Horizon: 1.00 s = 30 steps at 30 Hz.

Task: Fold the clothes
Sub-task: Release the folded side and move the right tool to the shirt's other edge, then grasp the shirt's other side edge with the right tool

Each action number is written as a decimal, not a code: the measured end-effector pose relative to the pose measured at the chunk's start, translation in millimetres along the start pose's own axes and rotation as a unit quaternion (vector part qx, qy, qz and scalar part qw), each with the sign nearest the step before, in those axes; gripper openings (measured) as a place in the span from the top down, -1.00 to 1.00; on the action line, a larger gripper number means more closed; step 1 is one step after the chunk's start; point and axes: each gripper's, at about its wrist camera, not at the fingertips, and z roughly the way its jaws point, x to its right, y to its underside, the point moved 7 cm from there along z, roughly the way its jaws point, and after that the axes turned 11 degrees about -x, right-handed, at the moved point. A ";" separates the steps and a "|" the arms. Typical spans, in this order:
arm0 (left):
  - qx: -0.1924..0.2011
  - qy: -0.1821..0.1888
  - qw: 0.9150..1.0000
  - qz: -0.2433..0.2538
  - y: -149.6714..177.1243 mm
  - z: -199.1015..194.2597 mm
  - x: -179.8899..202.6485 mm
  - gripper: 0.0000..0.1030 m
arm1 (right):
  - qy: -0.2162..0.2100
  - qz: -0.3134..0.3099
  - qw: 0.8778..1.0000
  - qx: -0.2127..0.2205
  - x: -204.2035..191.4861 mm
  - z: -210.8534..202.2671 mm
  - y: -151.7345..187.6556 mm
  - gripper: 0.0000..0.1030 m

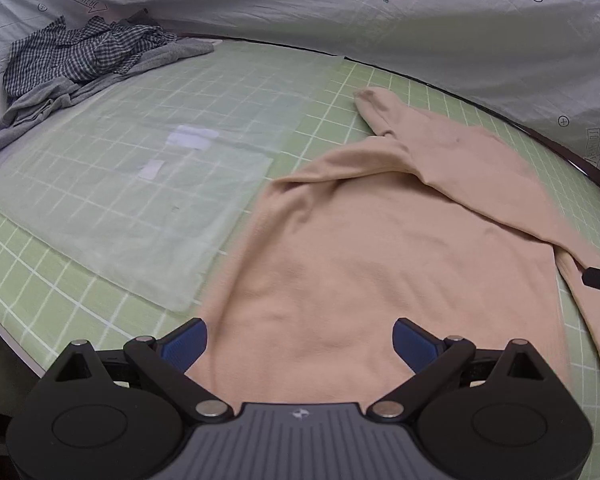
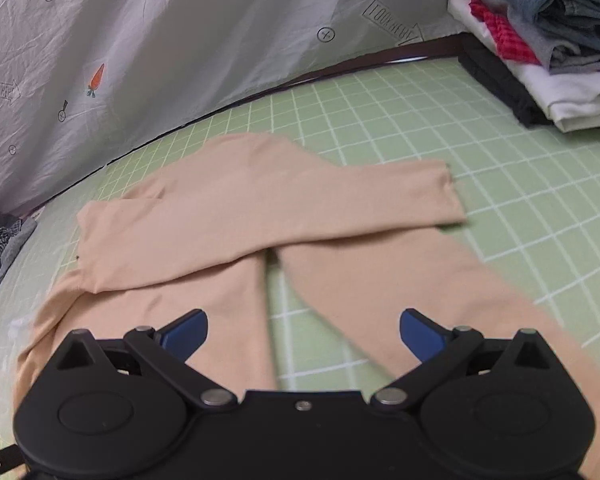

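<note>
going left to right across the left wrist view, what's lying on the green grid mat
checked shirt heaped on a grey garment → clear plastic sheet → beige top

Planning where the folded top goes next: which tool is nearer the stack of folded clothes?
Right. The stack of folded clothes lies ahead and to the right of the right tool, across bare mat. The left tool faces the beige top; its view shows no stack.

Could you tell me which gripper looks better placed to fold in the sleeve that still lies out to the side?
Probably the right gripper: open, with the unfolded sleeve just ahead. The left gripper hangs over the beige top's body.
</note>
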 end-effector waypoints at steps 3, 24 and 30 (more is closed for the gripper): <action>-0.001 0.020 1.000 0.000 -13.4 -2.9 -38.0 -0.91 | -0.006 -0.020 1.000 -0.001 -49.2 2.9 18.3 -1.00; -0.020 0.059 0.994 0.093 -71.3 7.4 -193.6 -0.91 | -0.055 -0.042 0.998 -0.012 -286.1 41.8 126.0 -0.20; -0.012 0.050 0.995 0.087 -73.4 4.0 -211.1 -0.91 | -0.070 -0.045 0.996 -0.025 -300.2 51.2 131.6 0.34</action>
